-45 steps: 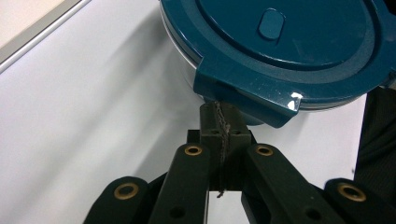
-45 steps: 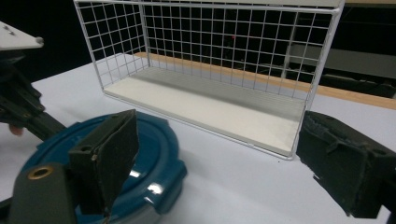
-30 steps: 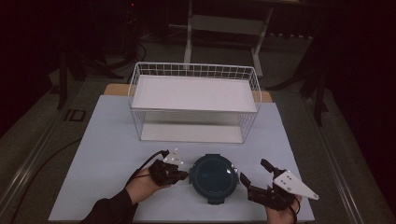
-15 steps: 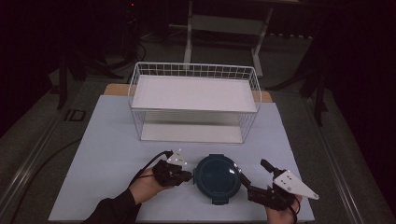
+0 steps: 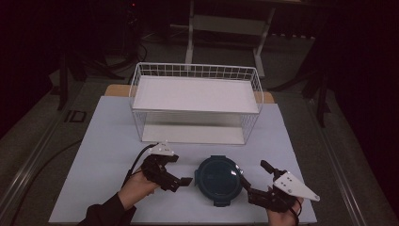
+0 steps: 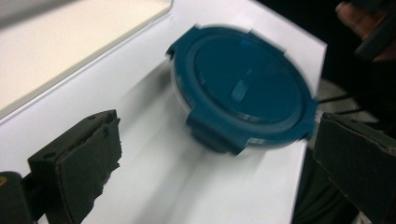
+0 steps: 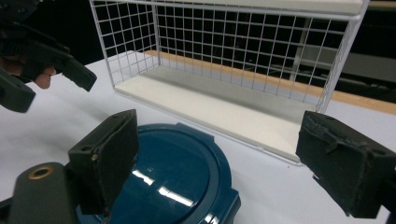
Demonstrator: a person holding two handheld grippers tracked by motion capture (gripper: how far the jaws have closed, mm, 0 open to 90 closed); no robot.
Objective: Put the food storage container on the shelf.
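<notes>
We look down on a dim room with dark stands and a pale metal frame at the back, and in front of us a table (image 5: 108,141) covered by a white sheet. Toward its far edge stands a white wire-mesh rack (image 5: 195,101) with a flat white shelf on top and a second white board at its base; from the right gripper view we see through its grid wall to the low board.

Nearer to us, between the two hands, a round dark-blue plastic container with a clip-on lid (image 5: 219,180) rests flat on the sheet, just in front of the rack but apart from it. Its lid is on, with latch tabs folded down around the rim.

The left gripper (image 5: 181,177) sits just to the left of the container, held in the person's left hand (image 5: 136,188), which comes out of a dark sleeve. In the left gripper view its jaws stand wide apart and hold nothing; the container lies ahead of them, slightly blurred.

The right gripper (image 5: 251,188) lies at the container's right side, its grey three-cornered plate pointing away to the right. In the right gripper view its jaws are also spread wide, one of them over the lid's near edge; whether it touches the lid we cannot tell.
</notes>
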